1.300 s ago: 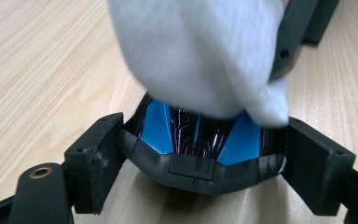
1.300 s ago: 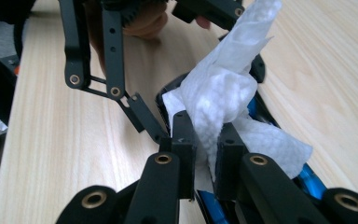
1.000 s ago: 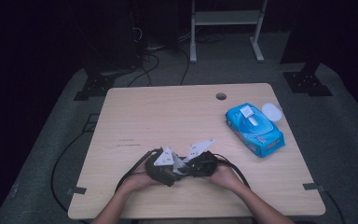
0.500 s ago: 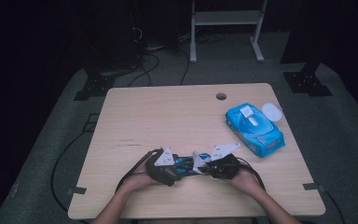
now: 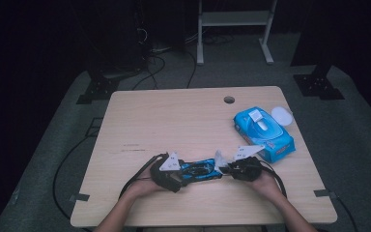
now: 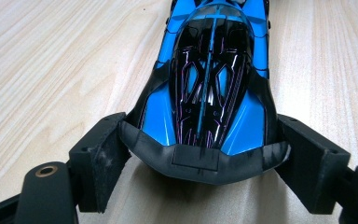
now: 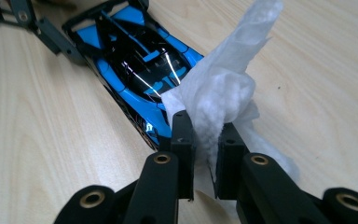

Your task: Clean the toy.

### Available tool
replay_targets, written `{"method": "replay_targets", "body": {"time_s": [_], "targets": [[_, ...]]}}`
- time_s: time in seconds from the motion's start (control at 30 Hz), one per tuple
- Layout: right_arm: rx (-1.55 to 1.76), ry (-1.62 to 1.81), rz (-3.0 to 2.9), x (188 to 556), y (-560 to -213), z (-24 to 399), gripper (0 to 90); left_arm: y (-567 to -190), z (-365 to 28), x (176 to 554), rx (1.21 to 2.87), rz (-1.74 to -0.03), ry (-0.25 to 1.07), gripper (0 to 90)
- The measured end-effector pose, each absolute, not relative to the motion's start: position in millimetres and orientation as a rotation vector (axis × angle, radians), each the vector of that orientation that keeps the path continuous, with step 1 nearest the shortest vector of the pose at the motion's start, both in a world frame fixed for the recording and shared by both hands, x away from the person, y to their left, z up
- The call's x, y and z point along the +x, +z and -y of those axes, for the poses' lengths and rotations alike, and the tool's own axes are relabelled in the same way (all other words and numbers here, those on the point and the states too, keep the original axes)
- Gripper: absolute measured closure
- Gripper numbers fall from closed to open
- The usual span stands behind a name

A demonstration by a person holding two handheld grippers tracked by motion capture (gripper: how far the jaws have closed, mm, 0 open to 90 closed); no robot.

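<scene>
On the near part of the wooden table [image 5: 174, 121], a blue and black toy car [image 5: 200, 170] lies flat between the two grippers. The left gripper [image 6: 204, 154] clamps the car's black end, one jaw pressed against each side. The right gripper [image 7: 207, 158] has its jaws closed on a crumpled white wipe [image 7: 223, 88], which touches the car's other end, while a blue pack of wipes [image 5: 263, 133] lies well apart toward the table's far right.

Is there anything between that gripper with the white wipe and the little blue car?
Nothing visible. The right gripper, shut on the wipe, sits right at one end of the toy car; the left gripper clamps the car's other end.
</scene>
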State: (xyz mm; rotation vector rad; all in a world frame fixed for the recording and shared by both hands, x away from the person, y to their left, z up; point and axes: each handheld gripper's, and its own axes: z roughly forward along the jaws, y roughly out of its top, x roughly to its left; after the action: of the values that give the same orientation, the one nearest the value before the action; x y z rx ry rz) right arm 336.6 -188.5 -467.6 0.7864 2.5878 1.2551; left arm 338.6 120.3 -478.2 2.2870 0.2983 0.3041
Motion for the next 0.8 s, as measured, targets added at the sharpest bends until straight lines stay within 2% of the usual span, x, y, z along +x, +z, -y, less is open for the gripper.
{"method": "replay_targets", "body": {"time_s": [0.33, 0.6, 0.8], "targets": [[0.708, 1.368, -2.626, 338.2, -461.9, 154.6, 80.4, -478.8, -118.4, 340.1, 2.287, -0.308, 0.293, 21.5], [0.839, 1.299, -2.576, 337.8, -467.5, 183.1, 80.5, -478.7, -118.5, 340.4, 2.291, -0.303, 0.294, 21.6], [0.788, 1.289, -2.580, 349.1, -459.5, 160.1, 80.5, -478.8, -117.8, 339.9, 2.291, -0.308, 0.295, 21.5]]}}
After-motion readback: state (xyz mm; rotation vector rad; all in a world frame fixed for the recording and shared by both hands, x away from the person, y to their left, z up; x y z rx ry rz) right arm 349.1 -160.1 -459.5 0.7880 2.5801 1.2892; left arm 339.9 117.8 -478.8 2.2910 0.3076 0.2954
